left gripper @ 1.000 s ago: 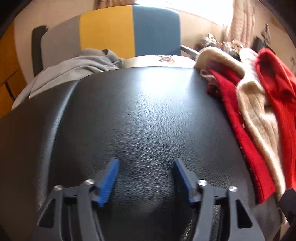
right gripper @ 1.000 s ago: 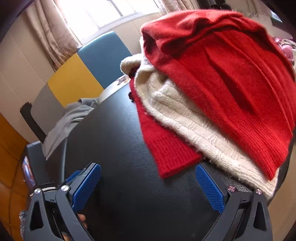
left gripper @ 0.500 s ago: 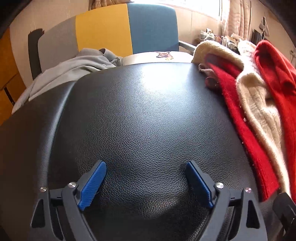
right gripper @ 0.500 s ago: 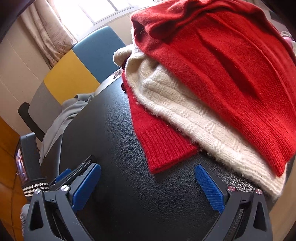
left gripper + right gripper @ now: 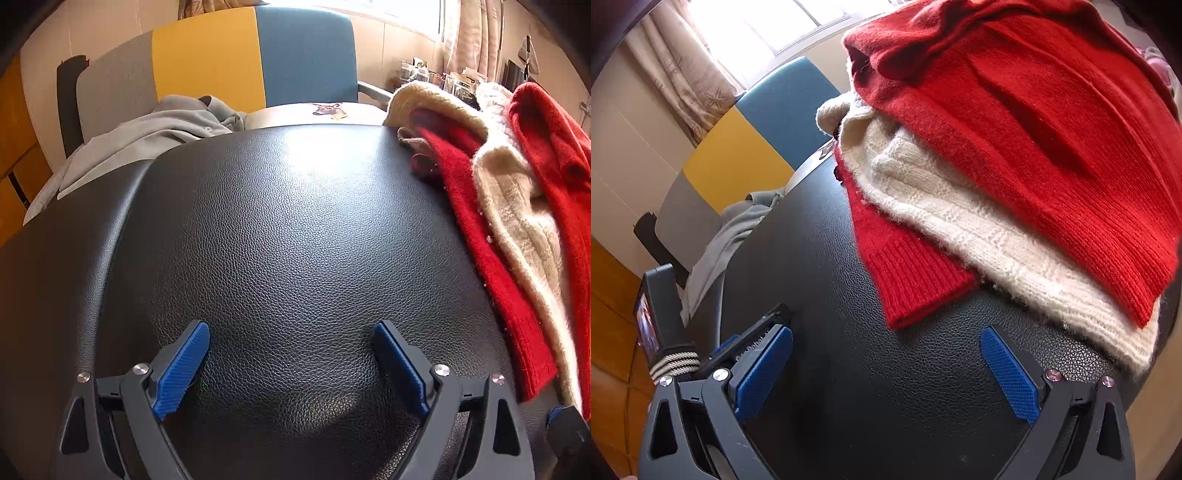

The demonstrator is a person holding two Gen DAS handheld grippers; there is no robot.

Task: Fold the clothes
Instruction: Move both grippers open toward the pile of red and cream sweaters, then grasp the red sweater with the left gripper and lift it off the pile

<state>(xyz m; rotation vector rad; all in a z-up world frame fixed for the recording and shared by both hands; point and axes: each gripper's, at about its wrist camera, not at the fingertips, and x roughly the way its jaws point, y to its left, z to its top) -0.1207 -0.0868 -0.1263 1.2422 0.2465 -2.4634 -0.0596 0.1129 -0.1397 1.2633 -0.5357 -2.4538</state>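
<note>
Both grippers' jaws spread empty; rumpled red sweater [image 5: 1034,129] tops cream knit [image 5: 960,229] on black leather surface [image 5: 288,240].

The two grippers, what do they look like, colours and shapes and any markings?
Both look alike. The left gripper and the right gripper each have two dark grey plastic arms with triangular cut-outs and round silver screw heads. Each arm ends in a flat blue pad; the pads are finely ribbed on the left gripper, and cross-hatched on the right. No cables, sleeves or printed markings show.

Two red sweaters [image 5: 1052,129] [image 5: 908,266], one cream sweater [image 5: 960,225], one grey garment [image 5: 147,136] and one tricolour chair [image 5: 221,55].
</note>
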